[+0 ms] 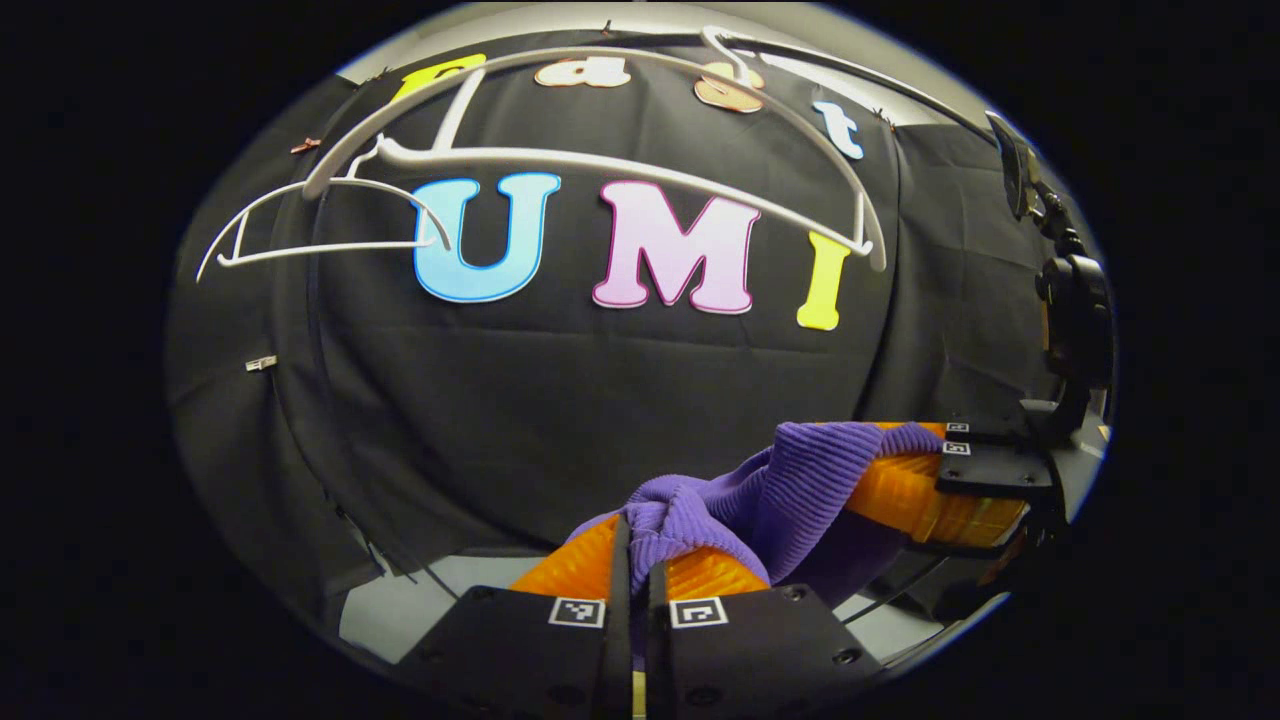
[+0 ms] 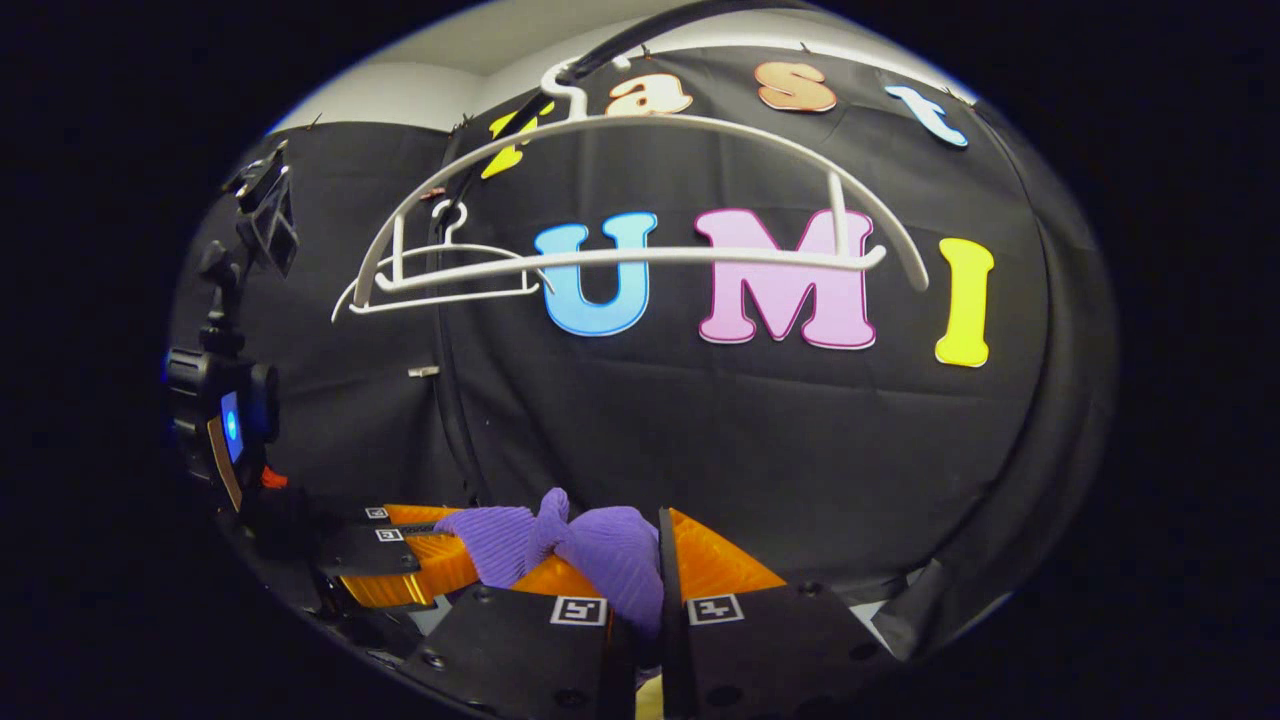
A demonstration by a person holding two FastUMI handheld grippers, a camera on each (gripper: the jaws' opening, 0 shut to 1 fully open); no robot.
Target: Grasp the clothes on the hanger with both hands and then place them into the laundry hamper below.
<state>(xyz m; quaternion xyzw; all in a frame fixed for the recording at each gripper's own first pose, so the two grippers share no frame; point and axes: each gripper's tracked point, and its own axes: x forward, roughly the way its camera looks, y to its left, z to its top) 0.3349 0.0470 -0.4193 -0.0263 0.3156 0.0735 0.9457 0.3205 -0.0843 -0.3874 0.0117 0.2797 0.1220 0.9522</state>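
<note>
A purple ribbed knit garment [image 1: 770, 490]; two white plastic hangers [image 2: 640, 200] above it; black cloth wall [image 1: 560, 420] behind.

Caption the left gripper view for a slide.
Both grippers shut on the purple knit garment, below bare white hangers.

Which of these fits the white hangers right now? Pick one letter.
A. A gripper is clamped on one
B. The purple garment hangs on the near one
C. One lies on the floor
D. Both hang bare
D: the near hanger and the far hanger hang bare up on the rail, while the purple knit garment sits low, pinched in both the right gripper and the left gripper.
</note>
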